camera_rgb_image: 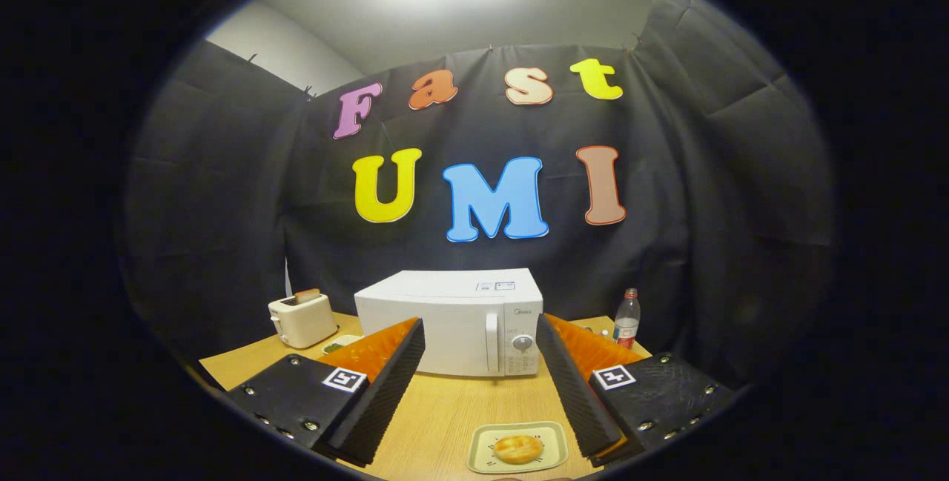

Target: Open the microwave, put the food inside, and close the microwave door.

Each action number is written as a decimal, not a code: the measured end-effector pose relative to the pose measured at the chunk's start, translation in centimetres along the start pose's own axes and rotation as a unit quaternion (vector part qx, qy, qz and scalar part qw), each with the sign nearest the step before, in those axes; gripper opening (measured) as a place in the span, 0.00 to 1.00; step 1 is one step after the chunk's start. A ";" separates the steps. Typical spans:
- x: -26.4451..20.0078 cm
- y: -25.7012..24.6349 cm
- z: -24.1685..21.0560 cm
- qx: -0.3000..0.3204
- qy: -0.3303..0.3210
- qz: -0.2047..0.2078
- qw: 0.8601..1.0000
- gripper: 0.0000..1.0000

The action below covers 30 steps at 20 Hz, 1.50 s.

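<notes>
The gripper (480, 385) hangs with its fingers spread wide and nothing between them but bare table (437, 407). Just below them sits a small square plate (550, 453) carrying a round golden pastry (517, 448). Beyond the fingertips stands the white microwave (437, 318), door shut, its handle (491, 342) beside the controls. A hard tug there could drag the whole oven forward. A toaster (302, 319) holds bread; a bottle (627, 318) stands off right.
</notes>
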<state>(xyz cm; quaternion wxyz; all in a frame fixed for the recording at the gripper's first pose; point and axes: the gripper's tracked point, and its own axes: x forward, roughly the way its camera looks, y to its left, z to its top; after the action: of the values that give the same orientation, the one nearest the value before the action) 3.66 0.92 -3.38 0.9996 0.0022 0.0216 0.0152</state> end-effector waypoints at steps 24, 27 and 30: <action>18.4 -0.7 -9.8 0.040 0.037 -0.036 0.998 0.92; 20.9 -0.8 -11.2 0.056 0.046 -0.032 0.997 0.92; 23.5 -1.0 -12.4 0.069 0.055 -0.038 0.995 0.92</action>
<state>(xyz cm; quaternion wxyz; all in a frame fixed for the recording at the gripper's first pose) 26.58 0.64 -16.82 0.9943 0.0695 0.0777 -0.0243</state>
